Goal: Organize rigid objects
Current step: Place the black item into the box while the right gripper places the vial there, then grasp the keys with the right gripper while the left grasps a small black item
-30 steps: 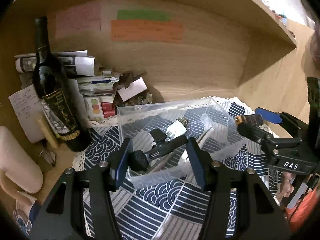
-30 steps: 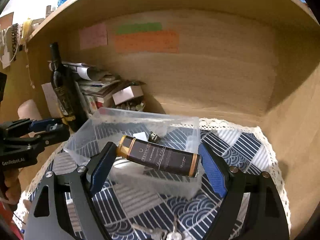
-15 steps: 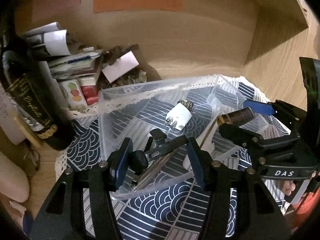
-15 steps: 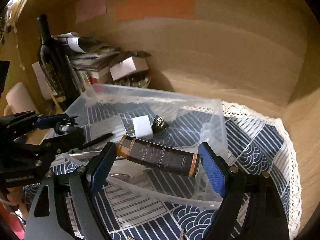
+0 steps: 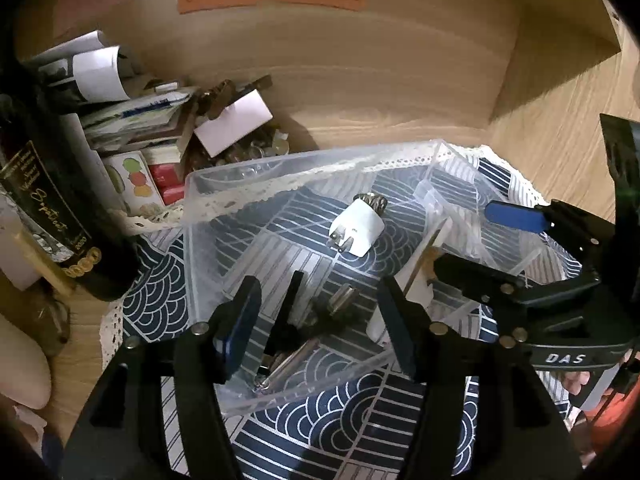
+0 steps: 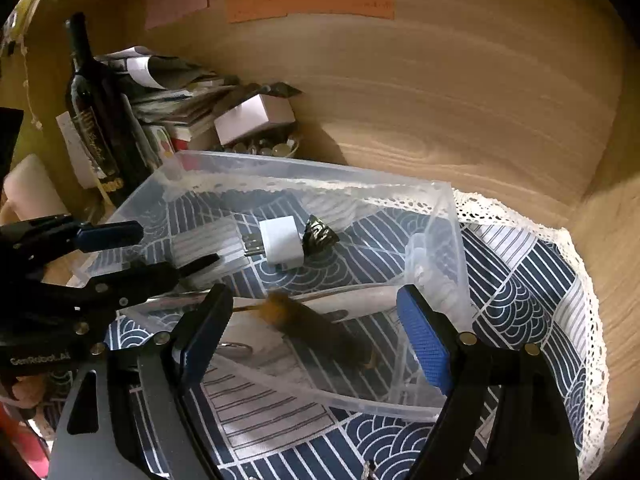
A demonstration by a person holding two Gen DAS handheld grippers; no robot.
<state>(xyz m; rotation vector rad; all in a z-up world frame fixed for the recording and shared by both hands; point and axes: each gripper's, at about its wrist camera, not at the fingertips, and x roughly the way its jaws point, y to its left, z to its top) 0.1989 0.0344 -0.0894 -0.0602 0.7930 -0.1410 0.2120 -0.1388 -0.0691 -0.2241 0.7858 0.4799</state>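
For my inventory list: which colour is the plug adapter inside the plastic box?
White plug adapter, clearest in the right wrist view.

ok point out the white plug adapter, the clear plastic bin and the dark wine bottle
white plug adapter [image 6: 282, 246]: right wrist view, on its flat white top face.
clear plastic bin [image 6: 448, 240]: right wrist view, on its right side wall.
dark wine bottle [image 6: 94, 120]: right wrist view, on its labelled body.
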